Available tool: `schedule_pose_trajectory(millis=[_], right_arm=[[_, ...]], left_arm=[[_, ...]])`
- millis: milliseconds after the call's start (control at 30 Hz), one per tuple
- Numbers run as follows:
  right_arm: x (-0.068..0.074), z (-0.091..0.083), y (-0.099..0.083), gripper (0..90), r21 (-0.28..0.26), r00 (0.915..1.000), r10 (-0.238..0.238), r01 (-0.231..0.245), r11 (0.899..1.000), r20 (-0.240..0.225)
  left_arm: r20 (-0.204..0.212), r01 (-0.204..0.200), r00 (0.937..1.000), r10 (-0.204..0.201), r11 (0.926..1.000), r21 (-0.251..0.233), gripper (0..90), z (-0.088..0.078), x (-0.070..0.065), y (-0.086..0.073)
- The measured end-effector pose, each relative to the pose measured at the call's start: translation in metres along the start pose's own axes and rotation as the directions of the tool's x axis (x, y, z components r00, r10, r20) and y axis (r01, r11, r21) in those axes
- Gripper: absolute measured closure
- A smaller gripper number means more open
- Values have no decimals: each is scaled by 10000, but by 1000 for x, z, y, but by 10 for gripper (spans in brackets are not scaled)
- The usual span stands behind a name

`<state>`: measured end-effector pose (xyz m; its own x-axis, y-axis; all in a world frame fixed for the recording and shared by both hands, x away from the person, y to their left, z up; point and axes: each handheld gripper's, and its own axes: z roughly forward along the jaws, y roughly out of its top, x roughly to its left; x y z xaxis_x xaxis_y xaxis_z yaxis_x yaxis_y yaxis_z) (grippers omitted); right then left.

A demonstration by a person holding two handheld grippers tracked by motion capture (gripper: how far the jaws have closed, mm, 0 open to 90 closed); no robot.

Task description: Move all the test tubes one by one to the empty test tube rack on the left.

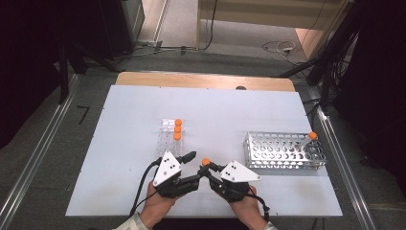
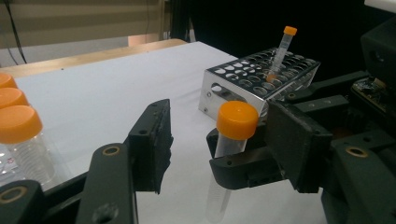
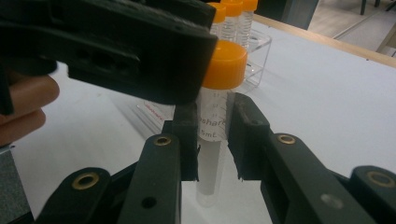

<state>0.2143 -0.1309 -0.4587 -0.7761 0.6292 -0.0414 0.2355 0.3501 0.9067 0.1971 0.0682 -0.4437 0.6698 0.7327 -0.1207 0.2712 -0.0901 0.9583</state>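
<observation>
orange-capped tube (image 3: pixel 212 121) stands upright, clamped in the right gripper (image 3: pixel 212 135), so the left gripper (image 2: pixel 219 140), jaws apart around the cap (image 2: pixel 237 119), can probably twist it.

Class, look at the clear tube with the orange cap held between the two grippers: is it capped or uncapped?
Capped. The orange screw cap sits on top of the clear plastic tube, which the right gripper clamps upright.

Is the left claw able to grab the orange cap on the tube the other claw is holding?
Probably yes. The right claw is shut on the tube below its orange cap, so the cap stands bare. The left claw already has the cap between its jaws, and nothing blocks it.
</observation>
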Motion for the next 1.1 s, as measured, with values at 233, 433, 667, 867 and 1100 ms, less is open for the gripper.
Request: schedule_pose_trajectory(millis=[233, 433, 667, 867, 1100], right_arm=[[2, -1, 0, 720, -12, 10000, -31, 31, 10000, -60], [2, -1, 1, 720, -20, 10000, -17, 17, 10000, -89], [3, -1, 1, 720, -16, 9999, -29, 29, 10000, -113], [3, -1, 0, 719, -15, 9999, -9, 9, 10000, -115], [3, -2, 0, 716, -39, 9999, 27, -28, 10000, -150]], left_arm=[[193, -138, 9997, 138, 9999, -11, 537, 4, -5, 0], [227, -242, 9995, 240, 9997, 50, 607, 6, -7, -1], [217, -305, 9993, 303, 9995, 82, 677, 6, -7, -1], [244, -299, 9993, 295, 9994, 156, 684, 6, -6, -1], [332, -172, 9993, 168, 9998, 130, 693, 6, -6, -1]])
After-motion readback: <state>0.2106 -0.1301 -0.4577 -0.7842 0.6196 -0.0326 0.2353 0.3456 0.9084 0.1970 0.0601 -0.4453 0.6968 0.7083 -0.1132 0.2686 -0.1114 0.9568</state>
